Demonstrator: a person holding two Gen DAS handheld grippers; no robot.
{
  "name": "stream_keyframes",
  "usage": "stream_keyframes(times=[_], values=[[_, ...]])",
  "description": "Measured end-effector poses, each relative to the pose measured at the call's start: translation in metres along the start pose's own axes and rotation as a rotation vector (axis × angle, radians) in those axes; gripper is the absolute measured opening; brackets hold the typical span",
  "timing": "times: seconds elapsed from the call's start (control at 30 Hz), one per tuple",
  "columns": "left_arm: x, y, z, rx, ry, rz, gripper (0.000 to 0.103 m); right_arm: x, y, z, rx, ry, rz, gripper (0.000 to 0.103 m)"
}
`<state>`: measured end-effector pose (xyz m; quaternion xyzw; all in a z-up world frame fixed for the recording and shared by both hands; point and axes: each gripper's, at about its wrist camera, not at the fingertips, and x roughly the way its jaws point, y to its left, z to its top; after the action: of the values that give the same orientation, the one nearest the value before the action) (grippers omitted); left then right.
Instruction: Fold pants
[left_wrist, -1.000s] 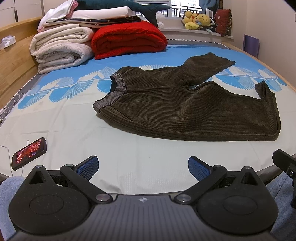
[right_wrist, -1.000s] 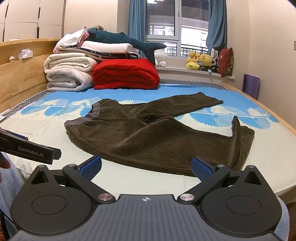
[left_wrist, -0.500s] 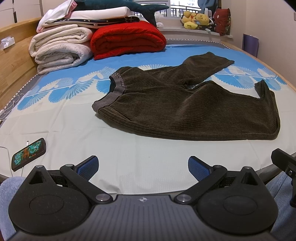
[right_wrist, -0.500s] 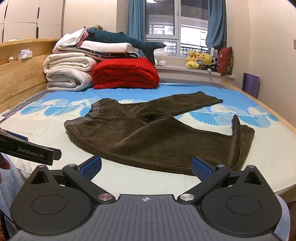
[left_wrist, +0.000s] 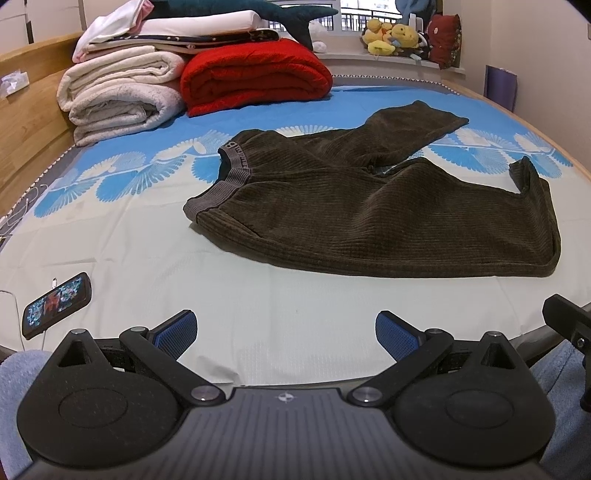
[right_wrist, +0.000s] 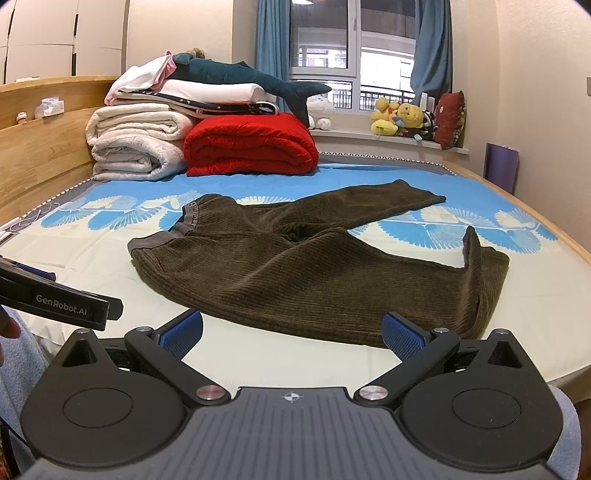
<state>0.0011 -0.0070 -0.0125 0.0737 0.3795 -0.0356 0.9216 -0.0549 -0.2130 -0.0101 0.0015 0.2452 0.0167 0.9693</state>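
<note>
Dark brown corduroy pants lie spread on the bed, waistband to the left, legs splayed apart to the right; they also show in the right wrist view. The near leg's cuff is curled up at the right. My left gripper is open and empty over the bed's near edge, short of the pants. My right gripper is open and empty, just short of the near leg's front edge. The left gripper's body shows at the left of the right wrist view.
A phone with a lit screen lies on the sheet at the near left, with a cable. Folded white blankets and a red quilt are stacked at the bed's far left. A wooden headboard runs along the left.
Both grippers stay open and nearly still. The left wrist view has tilted slightly, so the pants sit a little lower in frame. The phone's screen picture has changed.
</note>
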Motion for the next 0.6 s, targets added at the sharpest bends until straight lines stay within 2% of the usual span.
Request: stream_keyframes(times=[0.4,0.6], values=[[0.010,0.001,0.001,0.002,0.025,-0.001,0.103,0.007,-0.001,0.000,0.010,0.012,0.007,0.102],[0.022,0.001,0.001,-0.001,0.062,-0.008,0.103,0.018,-0.007,0.001,0.026,0.026,0.002,0.102]])
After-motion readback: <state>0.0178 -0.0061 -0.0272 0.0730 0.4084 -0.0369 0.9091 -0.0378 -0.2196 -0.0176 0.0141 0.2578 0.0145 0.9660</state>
